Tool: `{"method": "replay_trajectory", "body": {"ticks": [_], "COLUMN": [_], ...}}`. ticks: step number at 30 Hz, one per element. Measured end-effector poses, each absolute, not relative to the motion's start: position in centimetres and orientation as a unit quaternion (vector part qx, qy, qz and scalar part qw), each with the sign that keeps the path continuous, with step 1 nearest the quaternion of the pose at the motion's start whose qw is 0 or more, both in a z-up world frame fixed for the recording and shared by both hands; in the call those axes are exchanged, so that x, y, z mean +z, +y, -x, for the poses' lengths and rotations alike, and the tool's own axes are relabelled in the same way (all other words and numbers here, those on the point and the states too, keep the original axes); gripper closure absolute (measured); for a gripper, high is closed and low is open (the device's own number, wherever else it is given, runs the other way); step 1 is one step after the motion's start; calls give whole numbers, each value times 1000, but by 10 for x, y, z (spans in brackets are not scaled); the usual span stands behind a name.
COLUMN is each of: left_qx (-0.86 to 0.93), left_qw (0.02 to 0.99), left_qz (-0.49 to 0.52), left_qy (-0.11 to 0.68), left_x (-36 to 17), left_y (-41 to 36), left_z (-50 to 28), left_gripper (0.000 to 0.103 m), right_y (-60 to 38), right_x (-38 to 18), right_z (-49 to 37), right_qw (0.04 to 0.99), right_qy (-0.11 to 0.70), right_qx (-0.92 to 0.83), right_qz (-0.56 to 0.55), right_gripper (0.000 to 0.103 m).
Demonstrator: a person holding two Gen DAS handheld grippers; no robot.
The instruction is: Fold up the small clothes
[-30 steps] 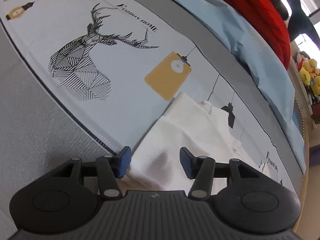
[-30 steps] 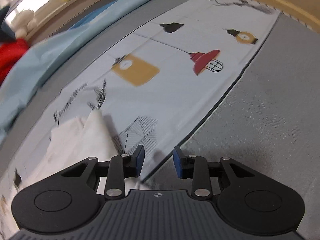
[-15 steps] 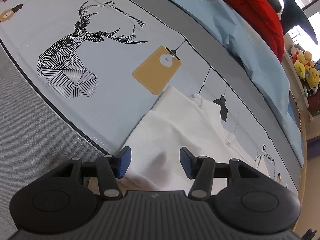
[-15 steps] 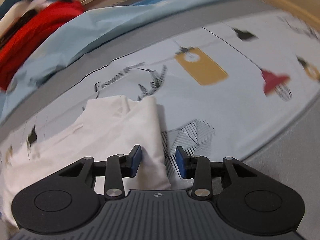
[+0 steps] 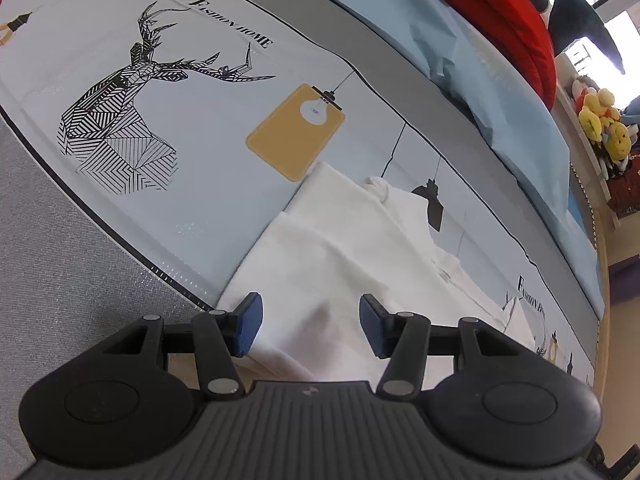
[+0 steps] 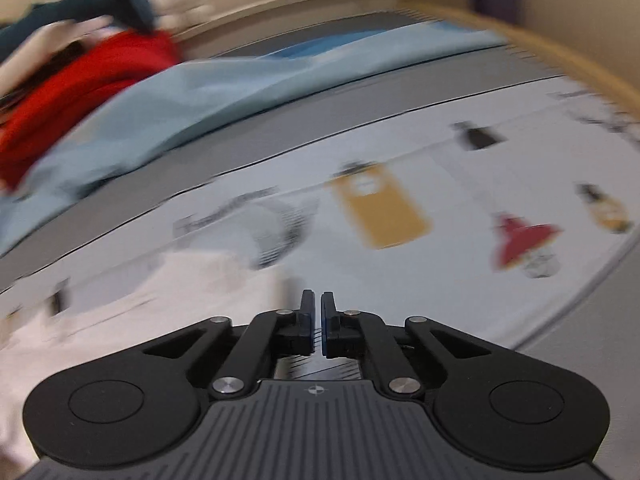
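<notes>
A small white garment [image 5: 352,248] lies crumpled on a pale printed mat [image 5: 200,168]. My left gripper [image 5: 310,326] hangs open over the garment's near part, with cloth below the gap and neither pad pressing on it. In the blurred right wrist view the white garment [image 6: 152,280] lies to the left. My right gripper [image 6: 316,304] is at its right edge, with the jaws closing and almost together. The blur hides whether cloth is pinched between them.
The mat carries a deer print [image 5: 120,128] and a yellow lamp print [image 5: 296,132] on a grey surface [image 5: 60,280]. Behind lie a light blue garment [image 5: 480,72], a red garment [image 5: 508,12] and soft toys [image 5: 600,124]. A wooden rim [image 6: 560,60] bounds the far side.
The right gripper rolled and swung toward the white garment, took its edge between the jaws, then closed to a thin slit. The left gripper stayed open over the garment.
</notes>
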State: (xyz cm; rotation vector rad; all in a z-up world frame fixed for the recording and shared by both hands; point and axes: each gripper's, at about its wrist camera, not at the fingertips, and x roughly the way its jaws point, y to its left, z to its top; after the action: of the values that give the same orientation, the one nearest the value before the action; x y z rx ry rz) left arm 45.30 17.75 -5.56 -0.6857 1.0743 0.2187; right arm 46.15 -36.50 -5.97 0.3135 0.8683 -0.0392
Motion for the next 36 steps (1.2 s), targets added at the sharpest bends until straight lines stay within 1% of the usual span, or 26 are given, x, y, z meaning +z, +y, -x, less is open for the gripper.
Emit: {"method": "replay_trajectory", "body": {"ticks": [1, 2, 4, 6, 7, 8, 9, 10, 16, 17, 20, 23, 25, 27, 29, 30, 32, 35, 36], "left_qx": [102, 102, 100, 99, 98, 98, 98, 98, 90, 88, 82, 71, 61, 57, 57, 56, 55, 53, 52], "left_qw": [798, 799, 798, 798, 798, 798, 798, 798, 799, 799, 797, 796, 796, 796, 798, 800, 803, 813, 817], "left_qz": [319, 319, 318, 318, 318, 318, 318, 318, 317, 317, 315, 311, 309, 308, 304, 302, 302, 291, 283], "left_qy": [500, 500, 501, 502, 502, 502, 502, 502, 504, 504, 509, 514, 517, 517, 517, 516, 511, 501, 500], "left_x": [-55, -55, -55, -55, -55, -55, -55, -55, -54, -54, -54, -54, -53, -52, -49, -46, -40, -29, -27], "left_y": [177, 176, 175, 175, 175, 176, 176, 176, 176, 176, 175, 172, 169, 168, 168, 169, 172, 173, 172], "left_z": [-453, -452, -452, -451, -451, -451, -451, -451, -451, -451, -451, -451, -451, -451, -450, -449, -446, -440, -438], "left_gripper": [44, 44, 44, 44, 44, 44, 44, 44, 44, 44, 43, 42, 42, 42, 42, 42, 42, 42, 42], "right_y": [-358, -351, -335, -321, -313, -306, -301, -300, -336, -340, -350, -357, -354, -346, -342, -344, -354, -364, -365], "right_x": [-62, -65, -70, -74, -76, -76, -76, -74, -74, -75, -68, -56, -50, -55, -72, -77, -70, -64, -72], "right_z": [-461, -461, -461, -461, -460, -459, -460, -460, -469, -470, -468, -462, -457, -451, -440, -433, -423, -415, -414], "right_qw": [895, 896, 896, 896, 897, 898, 899, 900, 899, 900, 902, 904, 900, 877, 851, 846, 847, 862, 854], "right_qy": [423, 426, 433, 438, 439, 440, 438, 434, 433, 429, 418, 414, 424, 465, 517, 527, 523, 496, 511], "right_qx": [-12, -11, 1, 21, 29, 30, 25, 22, -61, -74, -98, -49, 22, 90, 88, 84, 86, 88, 85], "right_qz": [-139, -125, -99, -67, -41, -10, 20, 29, -25, -29, -41, -94, -100, -80, -21, -3, -21, -58, -55], "right_gripper": [70, 59, 59, 60, 68, 87, 98, 98, 101, 103, 102, 100, 100, 99, 99, 99, 99, 97, 97]}}
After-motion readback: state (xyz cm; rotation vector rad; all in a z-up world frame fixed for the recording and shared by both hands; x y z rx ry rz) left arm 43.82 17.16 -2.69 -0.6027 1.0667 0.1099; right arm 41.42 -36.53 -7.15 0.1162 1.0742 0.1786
